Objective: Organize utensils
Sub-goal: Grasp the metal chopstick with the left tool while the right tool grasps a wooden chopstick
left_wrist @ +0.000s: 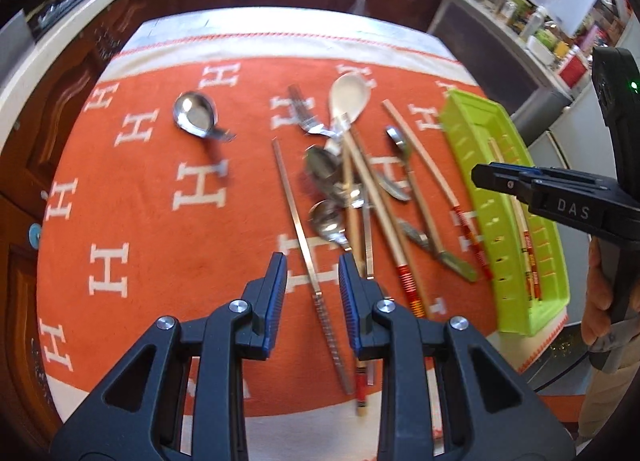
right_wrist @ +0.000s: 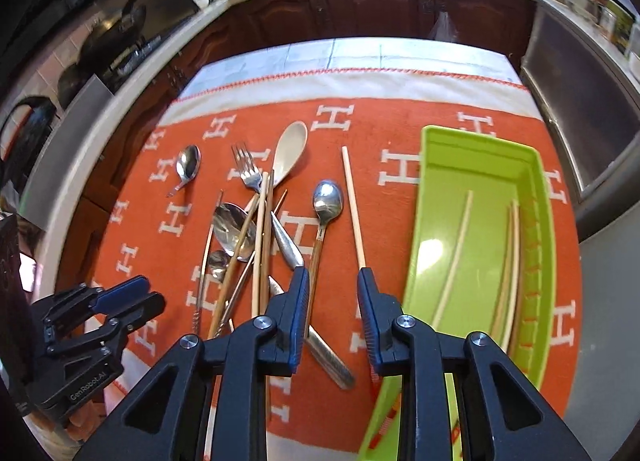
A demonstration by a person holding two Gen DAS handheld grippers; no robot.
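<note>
In the left wrist view, the left gripper (left_wrist: pixel 312 281) is hanging over an orange cloth (left_wrist: pixel 160 221) patterned with white letters, which is covering the counter (left_wrist: pixel 280 19). Its jaws are standing apart with nothing pressed between the pads; a metal chopstick (left_wrist: pixel 298 221) is lying on the cloth below the gap. Just beyond is lying a tangled pile of utensils: wooden chopsticks with red banded ends (left_wrist: pixel 380 217), several metal spoons (left_wrist: pixel 326 217), a fork (left_wrist: pixel 304 109) and a white spoon (left_wrist: pixel 348 95). A single steel spoon (left_wrist: pixel 194 115) is sitting apart to the left. On the right edge of the cloth a green tray (left_wrist: pixel 468 129) is holding chopsticks, and the right gripper (left_wrist: pixel 486 177) is reaching over it, held by a hand (left_wrist: pixel 600 301).

In the right wrist view, the right gripper (right_wrist: pixel 333 281) is hovering between the pile and the green tray (right_wrist: pixel 432 245), its jaws parted and gripping nothing. A lone wooden chopstick (right_wrist: pixel 354 213) is lying on the cloth (right_wrist: pixel 380 133) and running up from the gap. A long-handled spoon (right_wrist: pixel 328 199) is lying just left of it, then the heap of chopsticks (right_wrist: pixel 262 229), spoons and the fork (right_wrist: pixel 246 169). Three pale chopsticks (right_wrist: pixel 458 257) are lying inside the tray. The left gripper (right_wrist: pixel 156 293) is showing at the lower left; I cannot tell its opening from here.
</note>
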